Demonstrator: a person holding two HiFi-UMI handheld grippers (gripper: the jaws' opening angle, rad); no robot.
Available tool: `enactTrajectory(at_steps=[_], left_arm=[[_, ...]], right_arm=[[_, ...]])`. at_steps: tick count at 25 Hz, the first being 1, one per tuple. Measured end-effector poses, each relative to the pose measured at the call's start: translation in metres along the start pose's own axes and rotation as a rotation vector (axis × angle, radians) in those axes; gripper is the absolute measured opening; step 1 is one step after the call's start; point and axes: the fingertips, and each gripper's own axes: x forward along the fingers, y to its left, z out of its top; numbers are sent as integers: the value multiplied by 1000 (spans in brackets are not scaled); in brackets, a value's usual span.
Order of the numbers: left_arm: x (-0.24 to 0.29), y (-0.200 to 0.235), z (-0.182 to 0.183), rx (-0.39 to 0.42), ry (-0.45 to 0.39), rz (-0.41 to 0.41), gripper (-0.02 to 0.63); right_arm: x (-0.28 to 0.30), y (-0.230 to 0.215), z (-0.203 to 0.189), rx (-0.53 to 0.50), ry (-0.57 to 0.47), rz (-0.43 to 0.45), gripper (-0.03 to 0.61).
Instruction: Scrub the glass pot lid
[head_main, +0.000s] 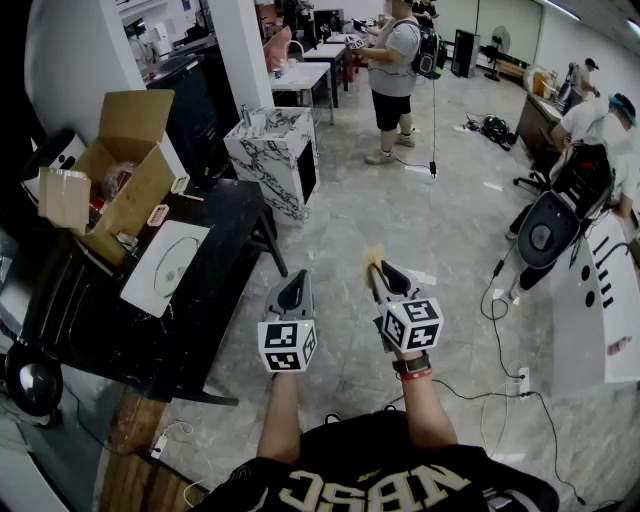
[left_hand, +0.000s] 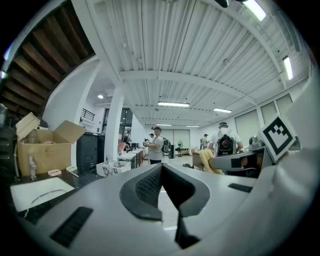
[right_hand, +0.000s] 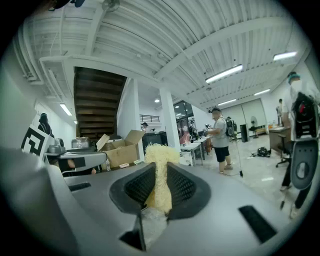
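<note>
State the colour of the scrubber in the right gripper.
The scrubber is pale yellow; the right gripper view shows it best.

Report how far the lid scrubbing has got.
Done: the right gripper is shut on the yellow scrubber. In hand: nothing yet; both grippers hang over the floor, the left gripper shut and empty. Left: all the scrubbing; the lid lies on a white sheet on the table, untouched.
</note>
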Motion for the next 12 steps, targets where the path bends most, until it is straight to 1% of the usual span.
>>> enactTrajectory(at_steps=[4, 9, 12], left_arm=[[-24, 24, -5, -26, 1, 25, 12], [-39, 66, -5, -59, -11, 103, 12], [-43, 99, -6, -64, -9, 161, 12]], right_arm=[[8, 38, -8, -7, 22, 43, 72], [40, 77, -7, -24, 39, 129, 72], [72, 100, -10, -15, 48, 202, 74]])
